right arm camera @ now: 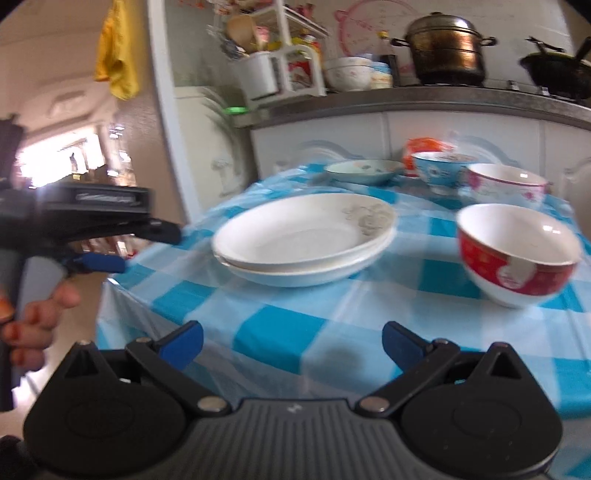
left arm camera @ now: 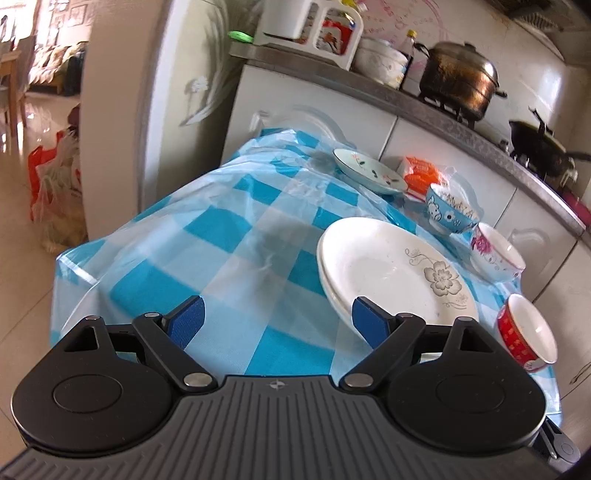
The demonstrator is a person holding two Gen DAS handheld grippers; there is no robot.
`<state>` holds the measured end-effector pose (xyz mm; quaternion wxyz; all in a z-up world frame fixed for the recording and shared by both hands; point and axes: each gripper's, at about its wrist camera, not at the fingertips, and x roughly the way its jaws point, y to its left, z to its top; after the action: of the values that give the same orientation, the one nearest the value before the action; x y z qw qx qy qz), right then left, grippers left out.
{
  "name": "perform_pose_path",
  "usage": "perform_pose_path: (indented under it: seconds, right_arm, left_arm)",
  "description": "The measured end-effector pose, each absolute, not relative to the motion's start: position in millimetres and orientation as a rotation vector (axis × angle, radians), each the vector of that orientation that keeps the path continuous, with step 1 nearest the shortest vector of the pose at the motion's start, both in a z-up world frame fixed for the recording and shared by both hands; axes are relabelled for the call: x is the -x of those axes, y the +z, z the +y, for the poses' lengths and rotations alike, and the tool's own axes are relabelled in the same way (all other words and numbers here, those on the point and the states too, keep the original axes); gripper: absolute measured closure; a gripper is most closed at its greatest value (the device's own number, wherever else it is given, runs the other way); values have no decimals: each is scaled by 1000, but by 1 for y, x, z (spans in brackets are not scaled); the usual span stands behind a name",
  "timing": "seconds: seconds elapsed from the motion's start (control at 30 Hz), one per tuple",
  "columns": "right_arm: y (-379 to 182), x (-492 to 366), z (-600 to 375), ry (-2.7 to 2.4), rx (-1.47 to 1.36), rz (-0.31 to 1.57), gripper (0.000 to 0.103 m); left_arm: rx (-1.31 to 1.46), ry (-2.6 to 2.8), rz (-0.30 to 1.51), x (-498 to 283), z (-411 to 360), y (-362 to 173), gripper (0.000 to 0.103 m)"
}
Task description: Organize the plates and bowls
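Two stacked white plates (left arm camera: 388, 273) (right arm camera: 303, 236) rest on the blue checked tablecloth (left arm camera: 229, 236) (right arm camera: 332, 317). A small flowered dish (left arm camera: 367, 170) (right arm camera: 364, 170) lies at the far end. A blue bowl (left arm camera: 448, 212) (right arm camera: 437, 171), a pink-flowered bowl (left arm camera: 496, 254) (right arm camera: 506, 184) and a red bowl (left arm camera: 526, 332) (right arm camera: 517, 254) stand along the right side. My left gripper (left arm camera: 277, 321) is open, its right finger (left arm camera: 369, 325) just in front of the plates' near rim. My right gripper (right arm camera: 291, 341) is open over the table's near edge, nothing between its fingers. In the right wrist view the left gripper (right arm camera: 110, 240) shows at the left, held by a hand (right arm camera: 33, 325).
An orange packet (left arm camera: 423, 173) lies behind the bowls. Behind the table runs a counter (left arm camera: 424, 107) with a steel pot (left arm camera: 460, 77) (right arm camera: 445, 55), a black wok (left arm camera: 541, 151) and a white rack (left arm camera: 314, 26). A white fridge (left arm camera: 155, 103) and plastic bags (left arm camera: 55, 184) stand left.
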<state>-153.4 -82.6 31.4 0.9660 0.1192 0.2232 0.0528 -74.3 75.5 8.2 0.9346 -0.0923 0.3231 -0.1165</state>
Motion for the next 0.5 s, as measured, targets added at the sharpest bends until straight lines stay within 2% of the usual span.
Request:
perform_pose_path:
  seconds: [0.27, 0.5]
  right_arm:
    - [24, 121, -99, 372, -338, 494, 1]
    - [46, 82, -132, 479, -512, 652, 1]
  left_arm:
    - [85, -266, 752, 31, 37, 11, 0]
    - [43, -250, 823, 6, 10, 59, 0]
